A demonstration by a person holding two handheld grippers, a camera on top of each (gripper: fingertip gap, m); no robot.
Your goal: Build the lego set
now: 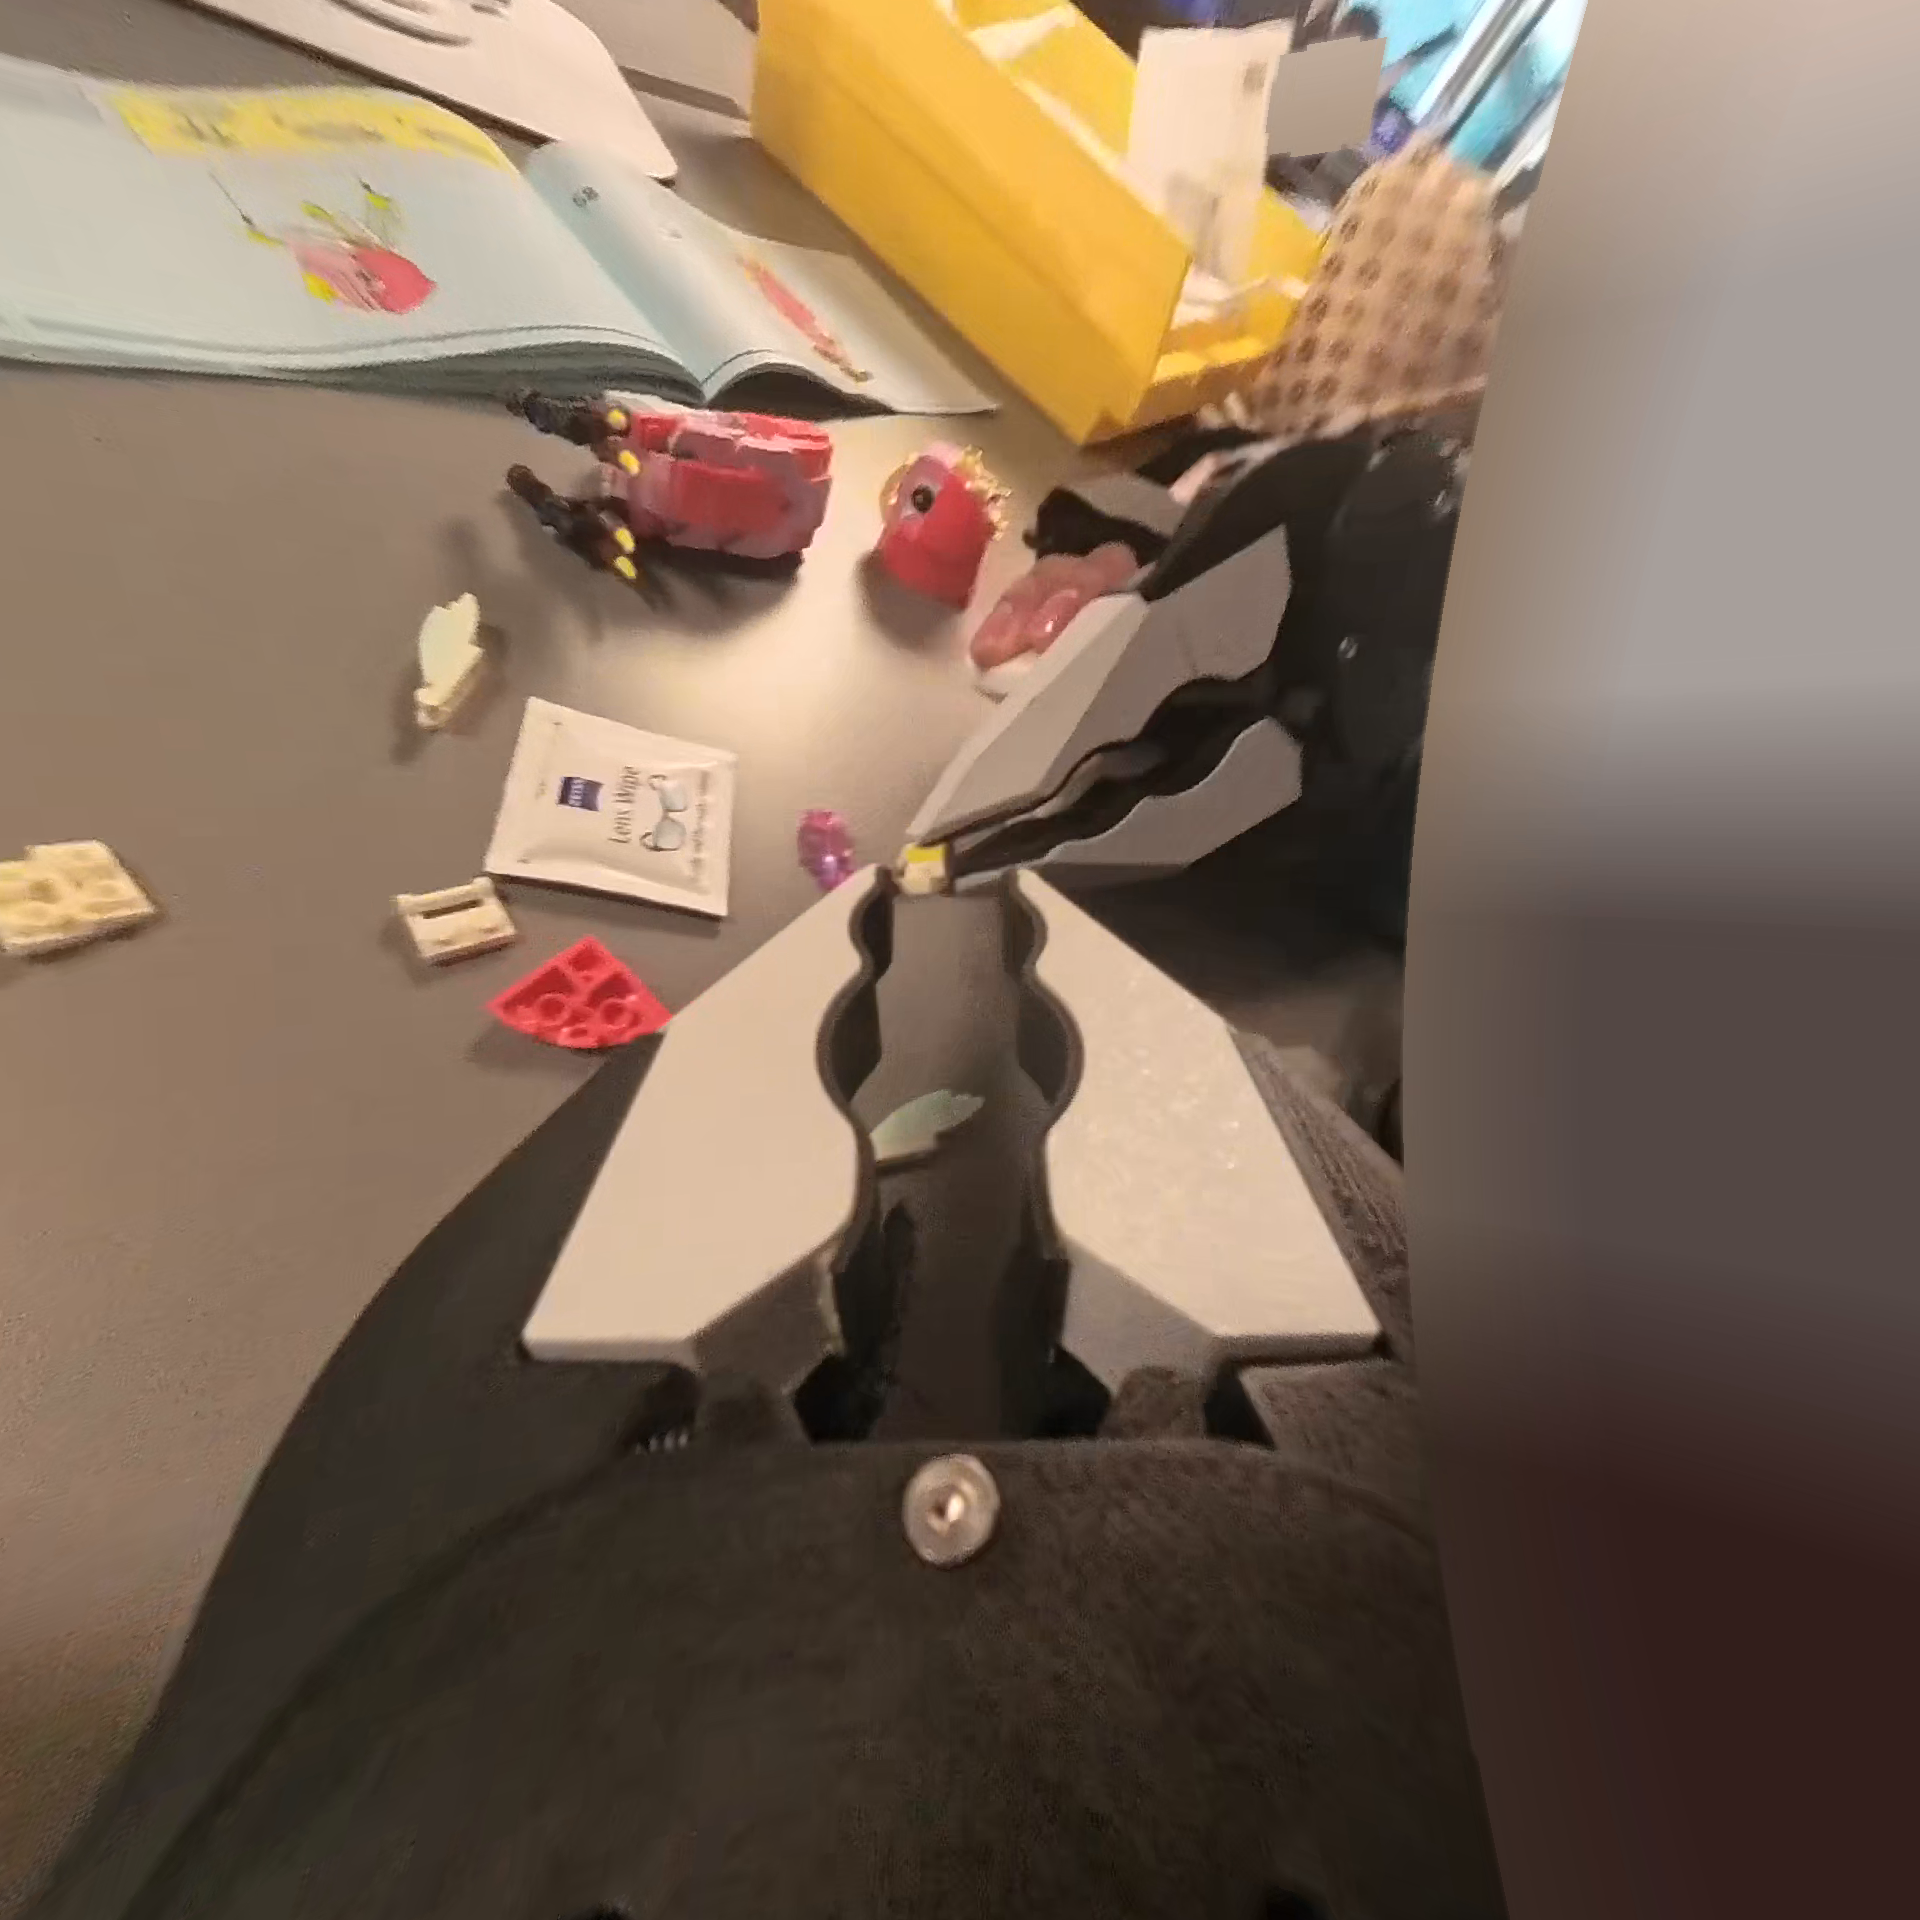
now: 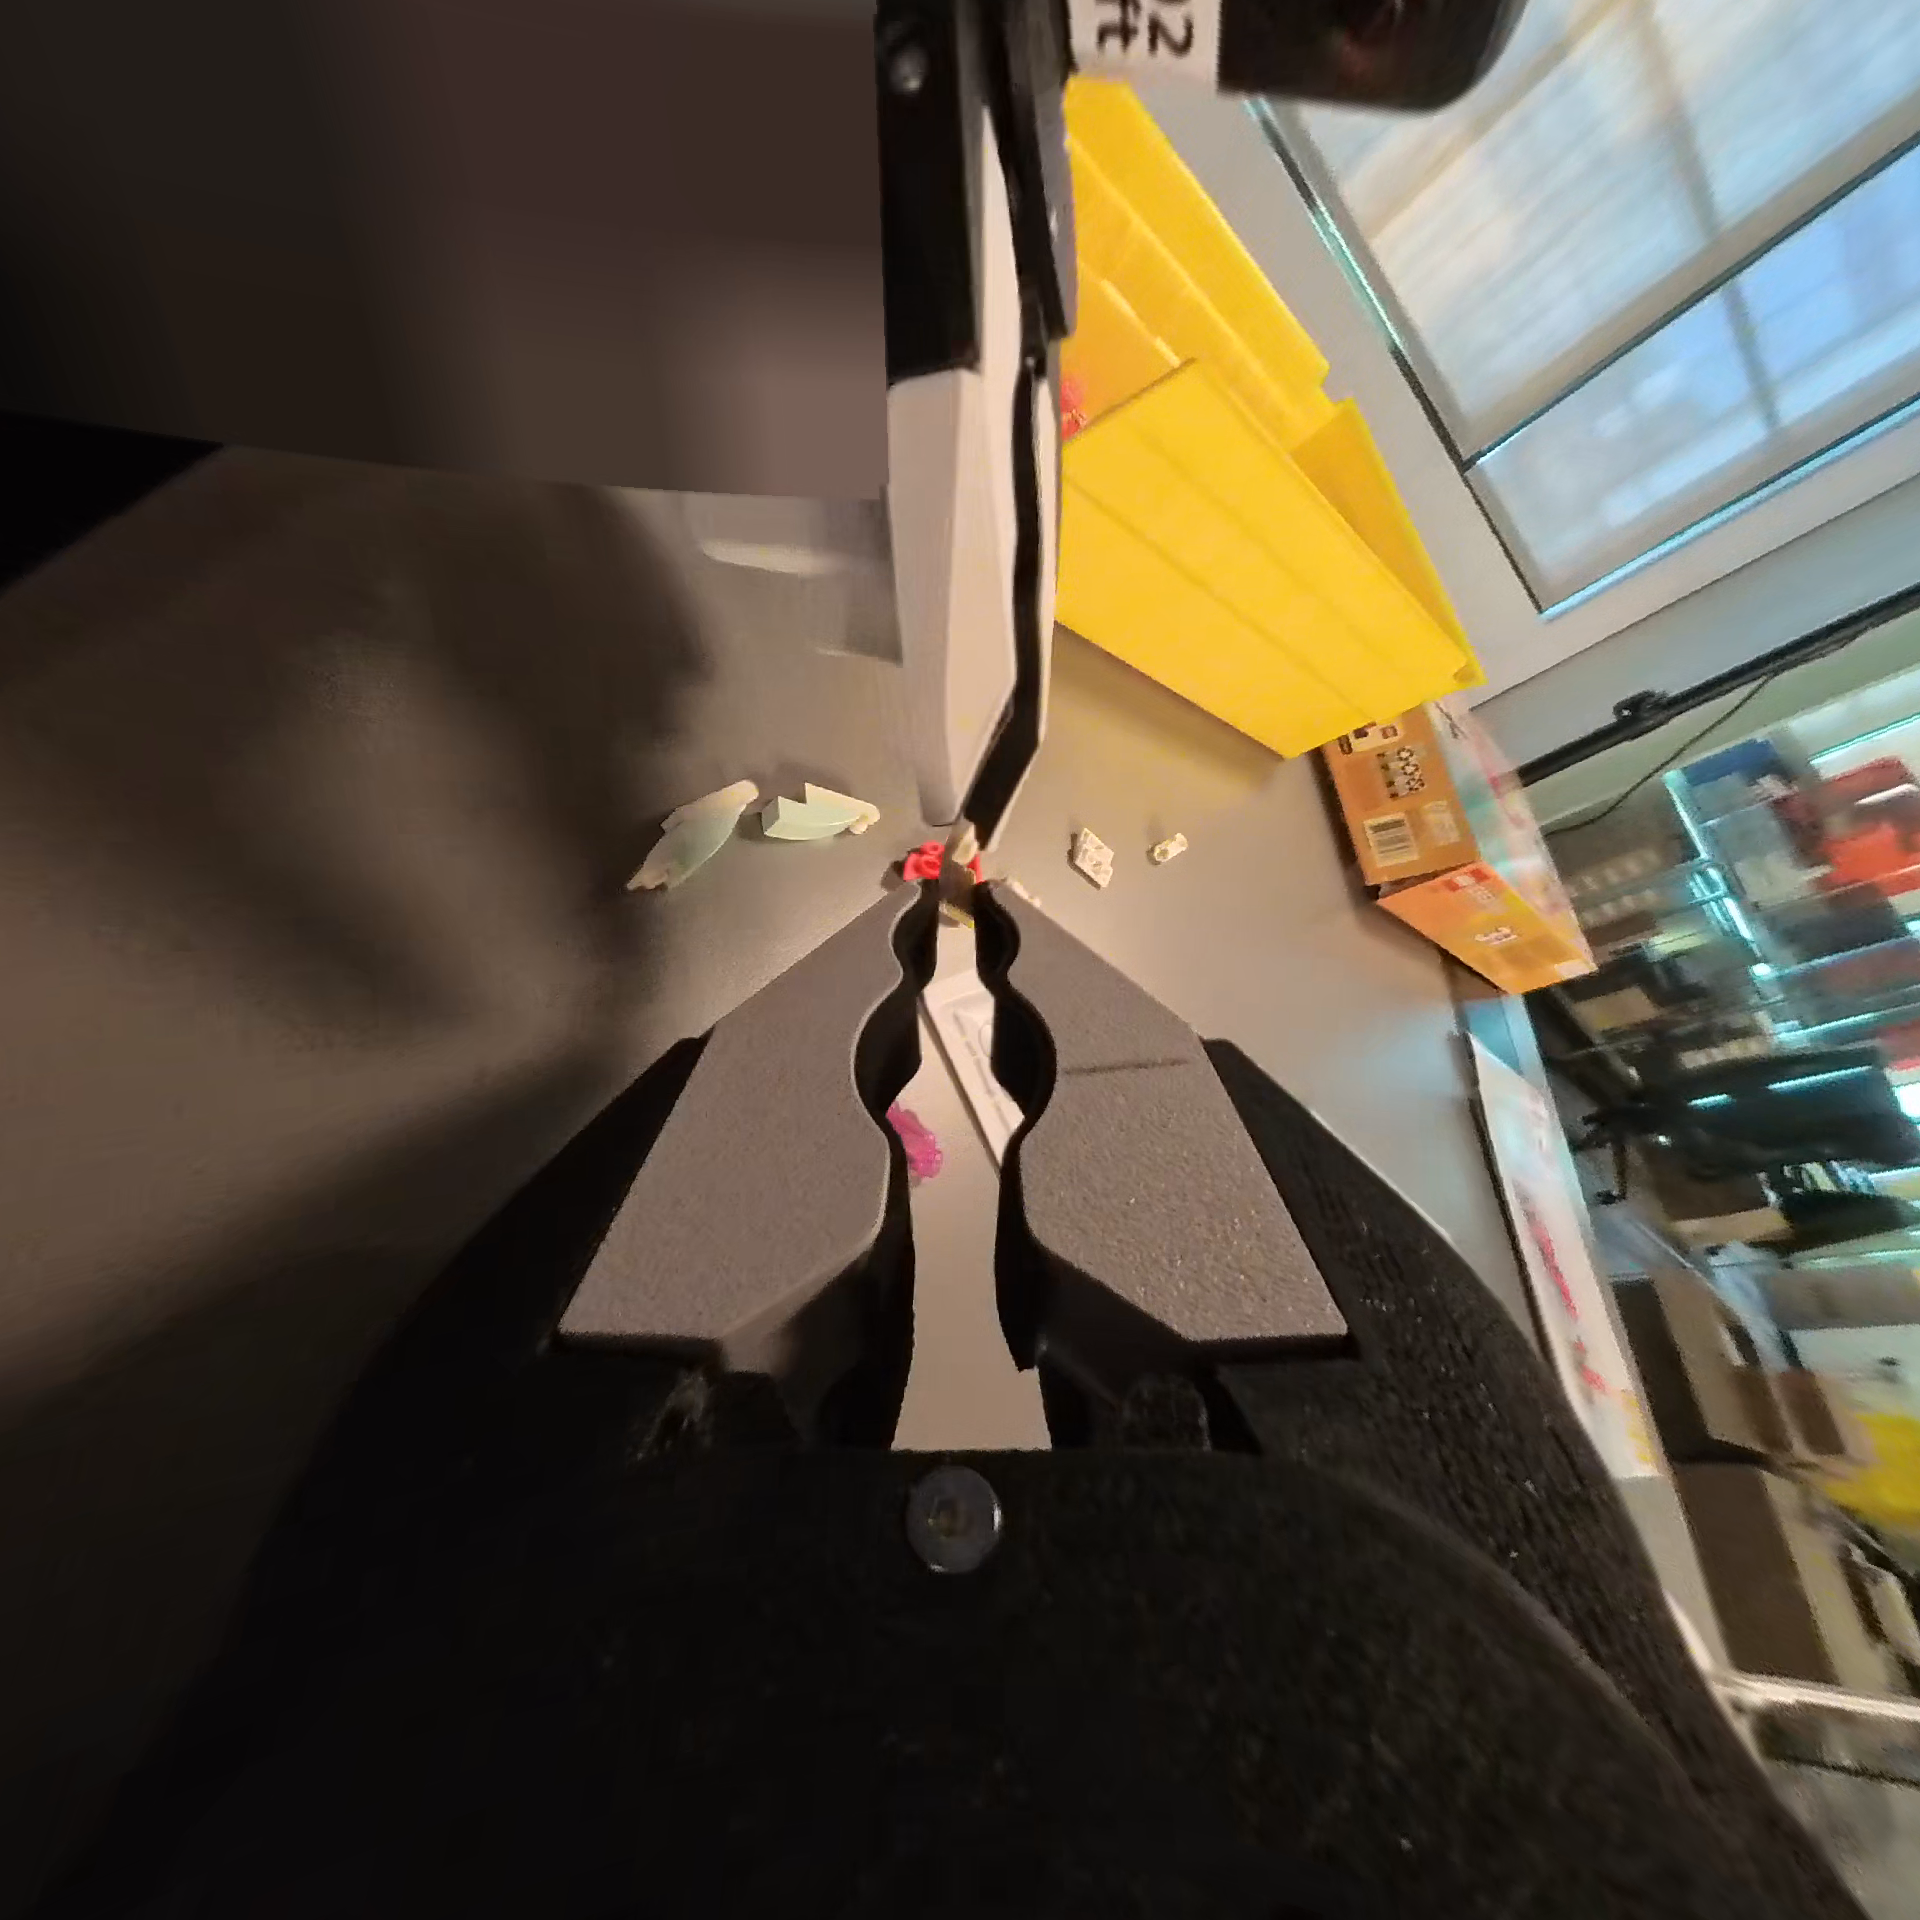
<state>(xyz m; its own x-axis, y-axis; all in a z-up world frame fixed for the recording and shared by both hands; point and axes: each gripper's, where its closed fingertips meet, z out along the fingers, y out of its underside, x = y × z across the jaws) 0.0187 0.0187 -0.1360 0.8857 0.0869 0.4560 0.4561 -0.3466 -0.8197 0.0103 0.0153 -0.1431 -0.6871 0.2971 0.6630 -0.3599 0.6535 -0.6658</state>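
Right now my right claw point(image 1: 940, 868) pinches a tiny pale-and-yellow brick point(image 1: 923, 869) at the tip of my left claw point(image 1: 951, 894)
Left claw gapes around it above the worktop point(image 1: 260, 1143); the brick looks light, hard, slick, so I grip its flat sides

Matt grey table point(image 1: 208, 1143), glossy plastic bricks e.g. red plate point(image 1: 577, 1003), glossy paper sachet point(image 1: 613, 805), rough-textured claw fingers point(image 1: 717, 1143).

Grey table point(image 1: 260, 1195) bears an open booklet point(image 1: 312, 260); white sachet point(image 1: 613, 805) (flat); scattered bricks.
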